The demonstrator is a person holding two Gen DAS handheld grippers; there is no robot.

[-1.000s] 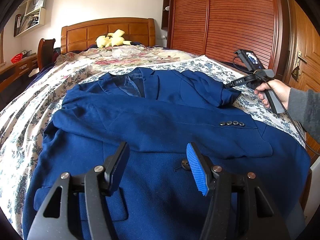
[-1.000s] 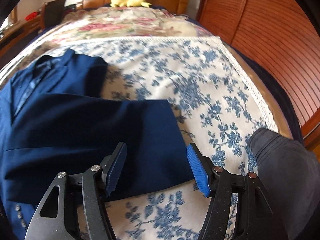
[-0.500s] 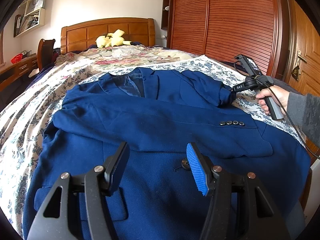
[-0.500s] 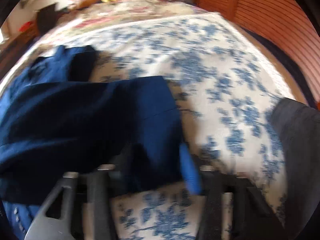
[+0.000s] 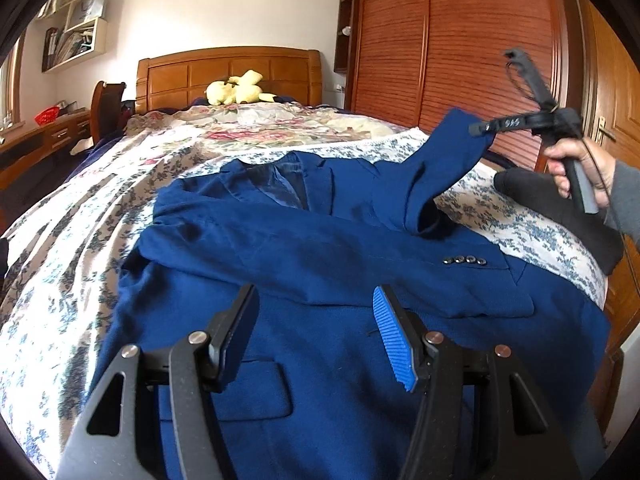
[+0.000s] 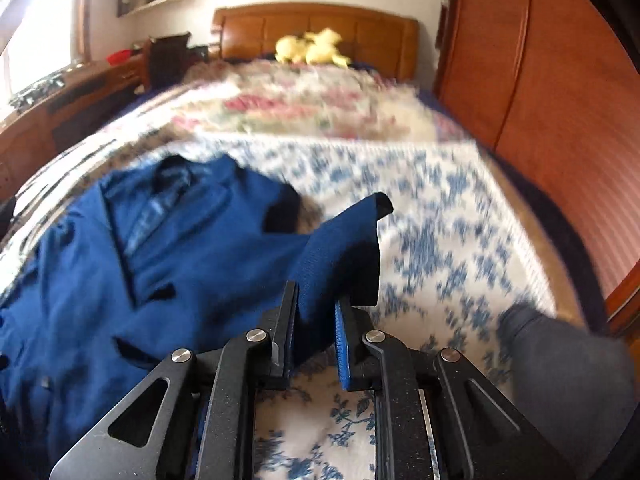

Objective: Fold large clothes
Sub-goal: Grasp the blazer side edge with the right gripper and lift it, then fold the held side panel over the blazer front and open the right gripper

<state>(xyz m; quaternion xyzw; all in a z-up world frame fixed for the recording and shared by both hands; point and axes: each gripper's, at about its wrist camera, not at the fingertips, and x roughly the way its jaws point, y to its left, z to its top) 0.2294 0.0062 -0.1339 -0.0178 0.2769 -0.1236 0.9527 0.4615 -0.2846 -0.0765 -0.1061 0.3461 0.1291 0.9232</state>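
since a second ago, my right gripper (image 6: pixel 316 316) has gone from standing wide over the flat sleeve cuff (image 6: pixel 344 248) to lifting it off the bed (image 6: pixel 440 208); its jaws are closing, with the cuff cloth pinched between the pads. my left gripper (image 5: pixel 316 336) has barely shifted.

item 1: blue jacket (image 5: pixel 320 280), spread face up on the bed, collar away from the left jaws, hem beneath and on the near side of them. one sleeve lies across the chest just ahead of the left jaws, its four cuff buttons (image 5: pixel 464 260) ahead and to the right of them. a flapped pocket (image 5: pixel 256 384) shows between and below the left jaws.

item 2: raised sleeve. in the left wrist view it rises from the jacket's shoulder to the right gripper (image 5: pixel 486 128), up and to the right of the left jaws, clear of the bedspread.

item 3: left gripper. jaws apart, nothing between them, hovering over the jacket's lower front.

item 4: right gripper. carried by a hand (image 5: pixel 580 168) with a grey sleeve; the cuff's open end sticks out just past the jaws.

item 5: bed. blue-flowered spread ahead and to the right of the right jaws; wooden headboard (image 5: pixel 228 72) and yellow plush toy (image 5: pixel 236 90) far beyond both pairs of jaws.

item 6: wardrobe (image 5: pixel 460 40), reddish slatted doors, to the right of both pairs of jaws.
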